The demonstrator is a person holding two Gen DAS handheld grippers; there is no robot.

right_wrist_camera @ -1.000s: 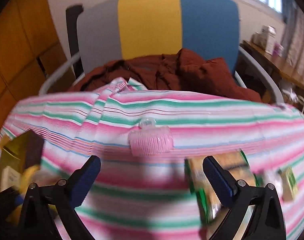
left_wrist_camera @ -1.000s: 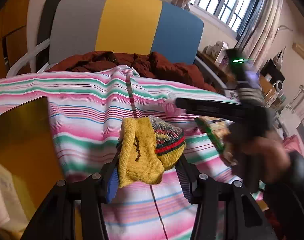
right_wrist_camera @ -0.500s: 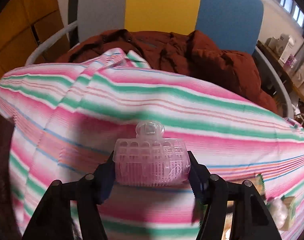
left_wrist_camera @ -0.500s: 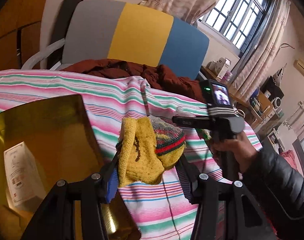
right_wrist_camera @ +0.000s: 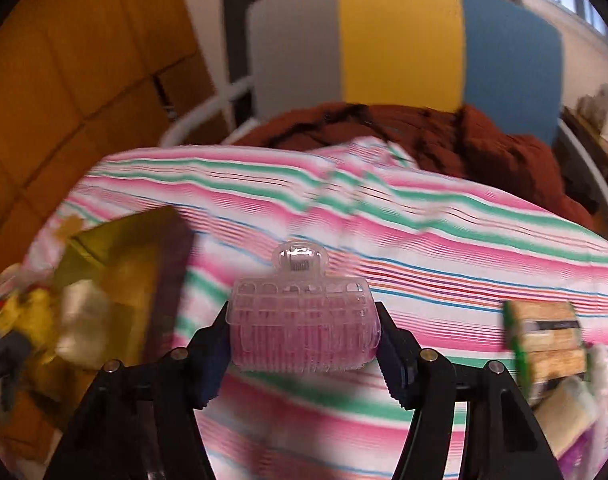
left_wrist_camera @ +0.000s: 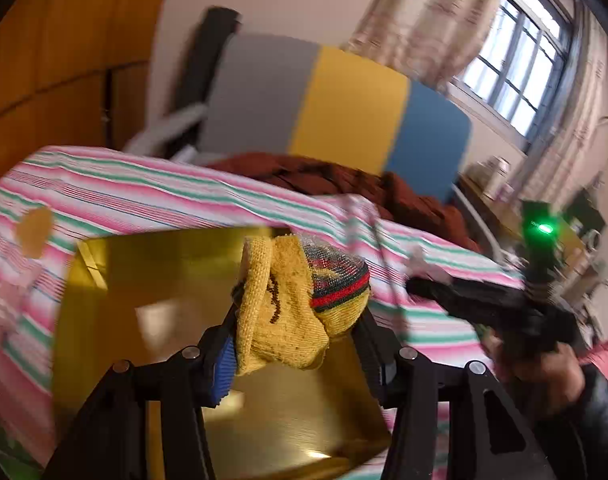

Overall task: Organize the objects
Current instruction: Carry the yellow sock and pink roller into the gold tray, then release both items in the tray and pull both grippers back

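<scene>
My left gripper is shut on a rolled yellow sock bundle with red, green and dark stripes, and holds it above a shiny gold box on the striped cloth. My right gripper is shut on a translucent pink hair clip, lifted off the cloth. In the left wrist view the right gripper shows at the right, blurred, in a person's hand. In the right wrist view the gold box lies at the left, with the yellow sock blurred beside it.
A pink, green and white striped cloth covers the surface. Behind it sits a chair with a grey, yellow and blue back and a brown garment on the seat. Snack packets lie at the right. Orange cabinets stand at the left.
The right gripper has closed on the pink hair clip and lifted it. The left gripper has carried the sock leftward over the gold box.
</scene>
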